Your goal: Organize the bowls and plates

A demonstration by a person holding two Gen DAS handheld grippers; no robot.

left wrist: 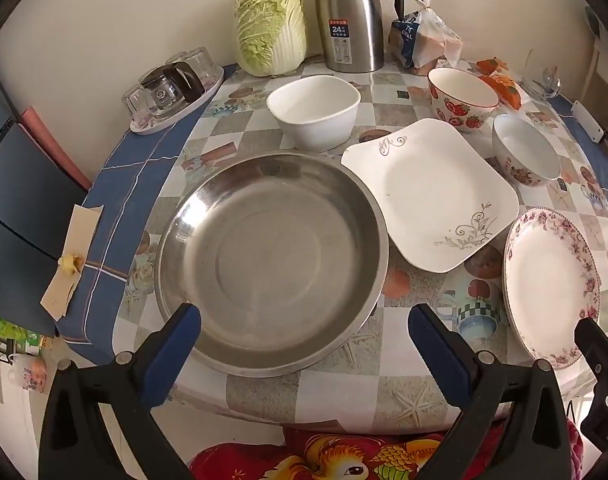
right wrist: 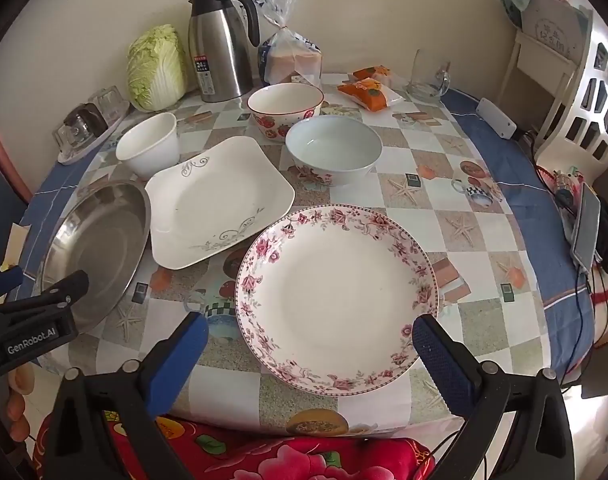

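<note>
A steel basin (left wrist: 269,260) (right wrist: 97,244) lies at the table's front left. Beside it lie a white square plate (left wrist: 432,194) (right wrist: 219,200) and a round floral plate (left wrist: 550,284) (right wrist: 338,296). Behind stand a plain white bowl (left wrist: 314,112) (right wrist: 148,145), a strawberry bowl (left wrist: 462,98) (right wrist: 284,110) and a floral bowl (left wrist: 526,156) (right wrist: 334,150). My left gripper (left wrist: 304,340) is open and empty just short of the basin's near rim. My right gripper (right wrist: 310,350) is open and empty, its fingers either side of the floral plate's near edge.
A cabbage (left wrist: 269,28), a steel thermos jug (left wrist: 350,20), bagged bread (right wrist: 289,58), orange snack packs (right wrist: 370,90) and a glass mug (right wrist: 428,76) stand at the back. A tray of glasses (left wrist: 175,92) sits back left. A phone and cables (right wrist: 586,232) lie right.
</note>
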